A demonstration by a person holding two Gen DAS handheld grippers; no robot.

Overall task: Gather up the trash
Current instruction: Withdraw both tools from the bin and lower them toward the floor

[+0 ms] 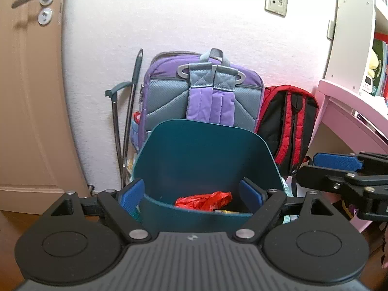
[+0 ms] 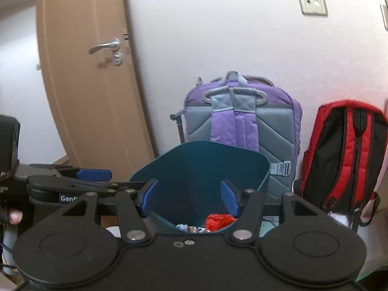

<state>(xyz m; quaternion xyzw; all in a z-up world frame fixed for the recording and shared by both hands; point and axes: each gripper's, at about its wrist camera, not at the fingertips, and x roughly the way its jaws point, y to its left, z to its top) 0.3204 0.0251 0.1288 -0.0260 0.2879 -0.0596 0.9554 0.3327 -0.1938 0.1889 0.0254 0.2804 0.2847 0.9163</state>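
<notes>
Two grippers, both empty and both spread wide, hanging right over the same teal trash bin (image 1: pixel 194 150). In the left wrist view the left gripper (image 1: pixel 191 194) has its blue pads sitting either side of the bin's mouth in the lower middle of the frame, one pad outside the left wall, the other at the right rim. Nothing is between them. The right gripper (image 2: pixel 189 195) looks the same in its own view: jaws far apart, bin opening dead centre below them.

Where's the trash? Already down in the bin, as far as I can see. A crumpled red wrapper (image 1: pixel 203 200) lies at the bottom, just past the near rim in the lower centre of the left view, with some yellowish scrap beside it that I can't identify. The right view shows that wrapper a bit right of centre, plus some pale printed bits to its left.

The bin is straight ahead of and below both grippers, its opening wider side to side. The left one seems a touch closer and more square to it; the right gripper pokes in from the right edge of the left view, off to the side. My guess is the dropping step is done and the next piece lies elsewhere.

Purple backpack (image 1: pixel 201 92) and red backpack (image 1: pixel 288 126) lean on the wall behind.
</notes>
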